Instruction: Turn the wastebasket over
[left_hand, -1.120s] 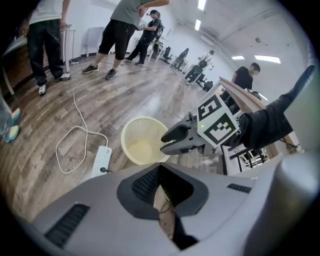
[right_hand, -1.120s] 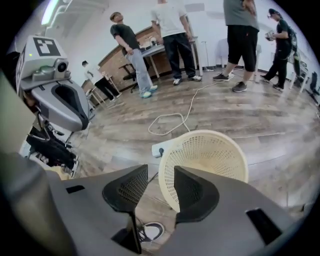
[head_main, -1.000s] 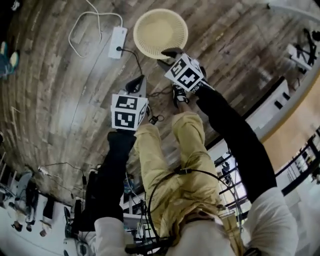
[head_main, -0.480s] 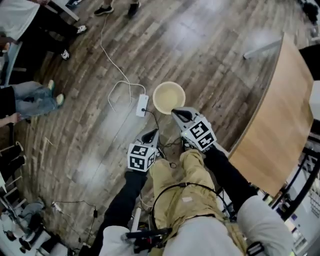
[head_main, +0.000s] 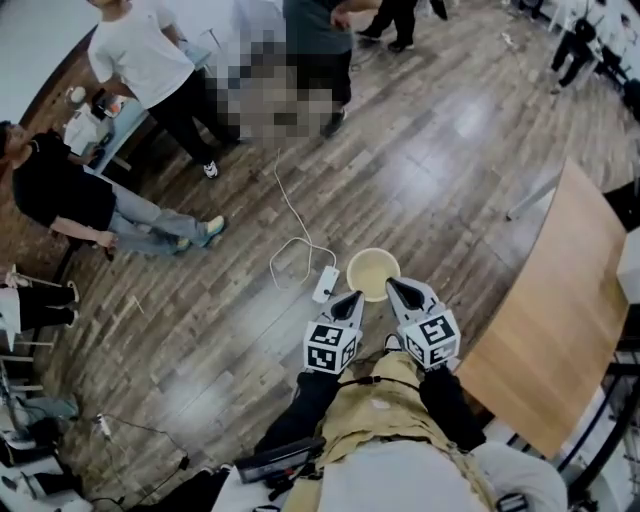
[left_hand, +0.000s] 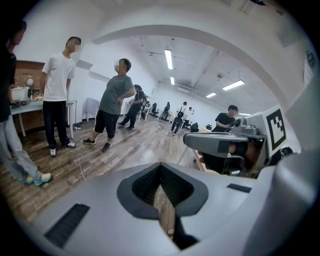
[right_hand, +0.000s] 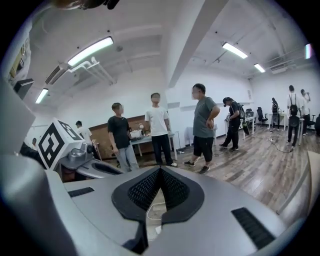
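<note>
The wastebasket (head_main: 373, 273) is a round cream tub that stands on the wooden floor with its open mouth facing up, far below both grippers in the head view. My left gripper (head_main: 351, 298) hangs just left of it in the picture, and my right gripper (head_main: 393, 286) overlaps its right rim from high above. Neither touches it. In the left gripper view the left gripper (left_hand: 161, 166) has its jaws together with nothing between them. The right gripper (right_hand: 160, 171) is likewise shut and empty in its own view. Both point out across the room, slightly downward.
A white power strip (head_main: 324, 283) with a looping cable (head_main: 290, 245) lies on the floor just left of the basket. A wooden table (head_main: 545, 320) juts in at the right. Several people stand or sit at the far side, one in a white shirt (head_main: 150, 60).
Both grippers have risen well away from the floor and tipped up toward level. The basket has shrunk in the head view, which now takes in the room and the people.
</note>
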